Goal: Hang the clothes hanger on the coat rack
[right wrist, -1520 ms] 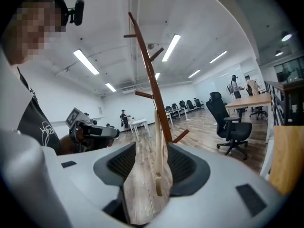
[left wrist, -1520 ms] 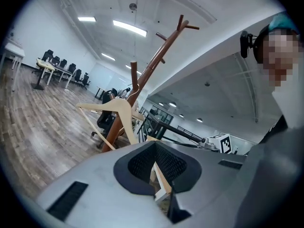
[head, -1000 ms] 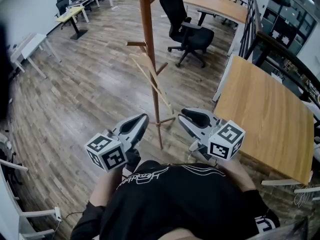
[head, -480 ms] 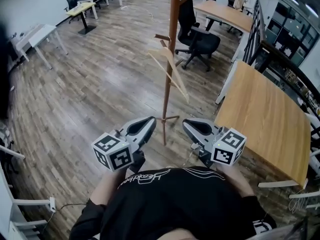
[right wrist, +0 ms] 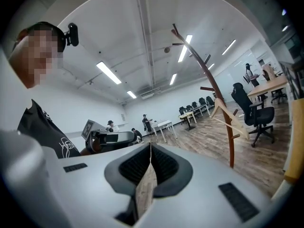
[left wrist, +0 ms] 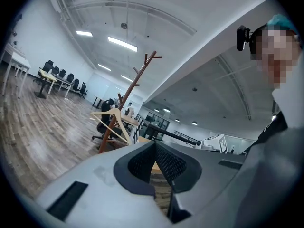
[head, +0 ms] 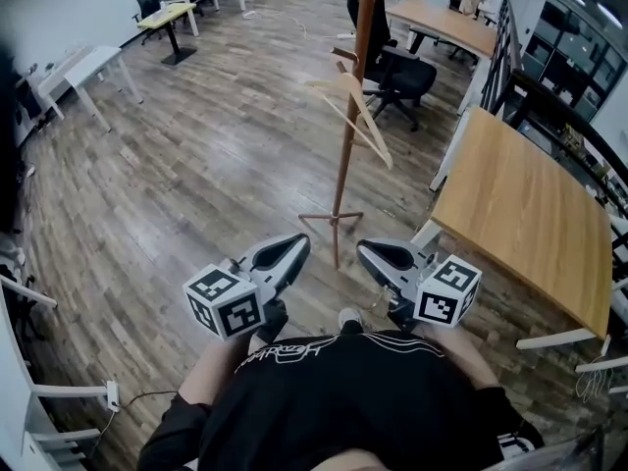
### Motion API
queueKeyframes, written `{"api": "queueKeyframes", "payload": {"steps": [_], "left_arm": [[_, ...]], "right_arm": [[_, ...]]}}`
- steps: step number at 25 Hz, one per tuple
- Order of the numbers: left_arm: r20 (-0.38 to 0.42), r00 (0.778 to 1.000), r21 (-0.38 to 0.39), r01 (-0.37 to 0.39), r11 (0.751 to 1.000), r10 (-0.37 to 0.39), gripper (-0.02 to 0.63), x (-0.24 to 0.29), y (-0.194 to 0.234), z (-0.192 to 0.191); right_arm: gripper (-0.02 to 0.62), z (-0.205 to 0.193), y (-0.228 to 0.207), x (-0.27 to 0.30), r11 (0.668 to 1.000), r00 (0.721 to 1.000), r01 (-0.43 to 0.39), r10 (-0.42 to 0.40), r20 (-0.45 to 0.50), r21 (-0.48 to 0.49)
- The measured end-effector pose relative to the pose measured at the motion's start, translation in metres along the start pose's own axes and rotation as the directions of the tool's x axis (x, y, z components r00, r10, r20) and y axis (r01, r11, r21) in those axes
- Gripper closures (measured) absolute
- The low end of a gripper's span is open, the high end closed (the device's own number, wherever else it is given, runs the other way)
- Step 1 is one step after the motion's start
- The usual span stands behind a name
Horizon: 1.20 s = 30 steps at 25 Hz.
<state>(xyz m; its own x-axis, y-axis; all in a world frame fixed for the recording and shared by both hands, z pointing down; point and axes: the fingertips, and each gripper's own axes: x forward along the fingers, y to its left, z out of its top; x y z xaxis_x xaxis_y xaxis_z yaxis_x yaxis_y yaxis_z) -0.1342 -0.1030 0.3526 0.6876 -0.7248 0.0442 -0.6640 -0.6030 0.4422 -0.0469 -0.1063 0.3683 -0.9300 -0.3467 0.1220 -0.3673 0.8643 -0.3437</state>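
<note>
**Head view:** hanger (head: 365,118) hangs on the rack (head: 343,180), upper centre. Left gripper (head: 292,249) and right gripper (head: 371,254) sit lower centre, well apart from it.

**Left gripper view:** jaws together, empty.

**Right gripper view:** jaws together, empty.

**Risk:** the hanger could slip off its short peg (head: 343,57) if the rack is jolted.

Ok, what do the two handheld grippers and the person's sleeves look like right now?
The left gripper and right gripper match: light grey tapered shells with a dark oval recess that holds black ribbed pads. Each carries a white cube printed with black square markers. The person wears a black short-sleeved T-shirt with a white line print.
</note>
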Motion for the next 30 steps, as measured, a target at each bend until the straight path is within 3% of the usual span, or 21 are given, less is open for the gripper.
{"api": "queueKeyframes", "payload": {"steps": [14,30], "left_arm": [[-0.028,0.993,0.027,0.120,0.992,-0.119,0.598,-0.011,-0.040,-0.007],[-0.012,0.988,0.020,0.154,0.988,-0.154,0.598,-0.008,-0.033,-0.003]], "right_arm": [[0.555,-0.013,0.032,-0.033,0.994,0.994,0.112,-0.112,0.007,-0.017],[0.555,-0.012,0.032,-0.032,0.989,0.990,0.143,-0.143,0.010,-0.028]]}}
